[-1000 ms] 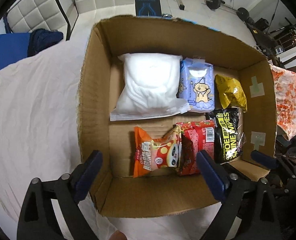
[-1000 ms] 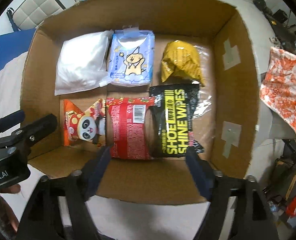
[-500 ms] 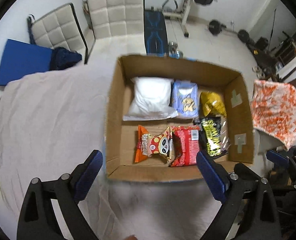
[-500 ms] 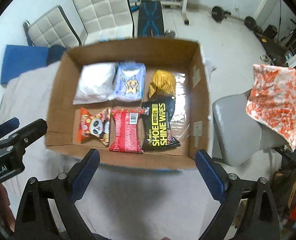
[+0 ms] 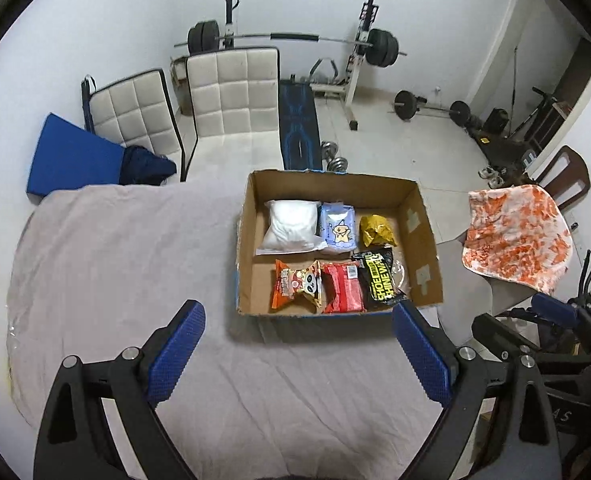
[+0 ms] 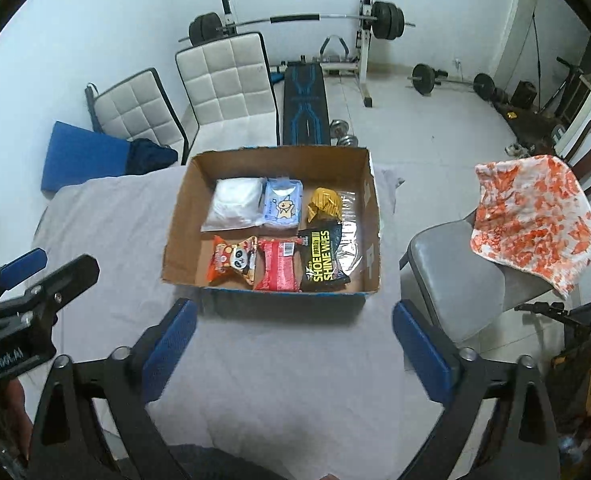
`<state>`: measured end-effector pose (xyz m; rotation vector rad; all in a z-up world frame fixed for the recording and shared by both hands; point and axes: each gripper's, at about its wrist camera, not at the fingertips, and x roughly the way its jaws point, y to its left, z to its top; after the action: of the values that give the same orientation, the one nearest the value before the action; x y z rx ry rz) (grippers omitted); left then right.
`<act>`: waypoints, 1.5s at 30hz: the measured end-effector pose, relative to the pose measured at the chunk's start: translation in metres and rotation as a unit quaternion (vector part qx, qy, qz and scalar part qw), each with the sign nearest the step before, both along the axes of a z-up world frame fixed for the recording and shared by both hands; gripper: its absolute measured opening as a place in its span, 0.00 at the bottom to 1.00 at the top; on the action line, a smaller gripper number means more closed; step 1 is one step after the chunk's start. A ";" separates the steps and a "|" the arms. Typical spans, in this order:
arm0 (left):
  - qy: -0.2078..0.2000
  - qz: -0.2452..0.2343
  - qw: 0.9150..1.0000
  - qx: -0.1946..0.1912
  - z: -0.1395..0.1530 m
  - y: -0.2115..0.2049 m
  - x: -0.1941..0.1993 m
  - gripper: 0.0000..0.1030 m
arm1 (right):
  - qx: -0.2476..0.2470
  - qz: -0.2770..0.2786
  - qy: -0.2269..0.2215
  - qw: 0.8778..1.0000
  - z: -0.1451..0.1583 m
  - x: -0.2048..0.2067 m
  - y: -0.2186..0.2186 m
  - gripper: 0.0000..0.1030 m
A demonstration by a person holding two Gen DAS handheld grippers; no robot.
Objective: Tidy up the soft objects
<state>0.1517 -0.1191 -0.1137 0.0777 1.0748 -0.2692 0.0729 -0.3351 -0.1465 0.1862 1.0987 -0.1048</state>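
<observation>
Tongs first: left tongs (image 5: 297, 344) and right tongs (image 6: 293, 340) hang spread wide and empty over the sheeted desk (image 5: 115, 264). Beyond, the box (image 6: 183, 256) holds six packets in two rows. I judge sorting finished; next, nothing but parking.

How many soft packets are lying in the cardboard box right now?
6. Back row, left to right: white pouch, blue tissue pack, yellow packet. Front row: orange panda snack, red packet, black shoe wipes. Nothing seems hidden underneath, though that cannot be ruled out.
</observation>
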 end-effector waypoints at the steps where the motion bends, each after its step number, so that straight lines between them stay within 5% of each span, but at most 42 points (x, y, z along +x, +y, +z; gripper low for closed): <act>1: -0.003 -0.003 1.000 0.002 0.005 0.001 -0.006 0.93 | -0.002 0.000 -0.005 1.000 0.006 -0.006 0.002 1.00; 15: -0.071 0.003 0.998 -0.001 0.060 0.023 -0.068 0.93 | -0.020 -0.024 -0.057 0.998 0.072 -0.083 0.016 1.00; 18: -0.077 0.003 0.997 -0.006 0.063 0.025 -0.072 1.00 | -0.026 -0.028 -0.067 0.997 0.084 -0.094 0.019 1.00; 45: -0.101 0.012 0.995 -0.010 0.086 0.046 -0.099 1.00 | -0.049 -0.045 -0.098 0.993 0.119 -0.119 0.037 1.00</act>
<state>0.0529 -0.0730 -0.0276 0.0723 0.8721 -0.2443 -0.0464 -0.2985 -0.0271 0.1543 0.8868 -0.2164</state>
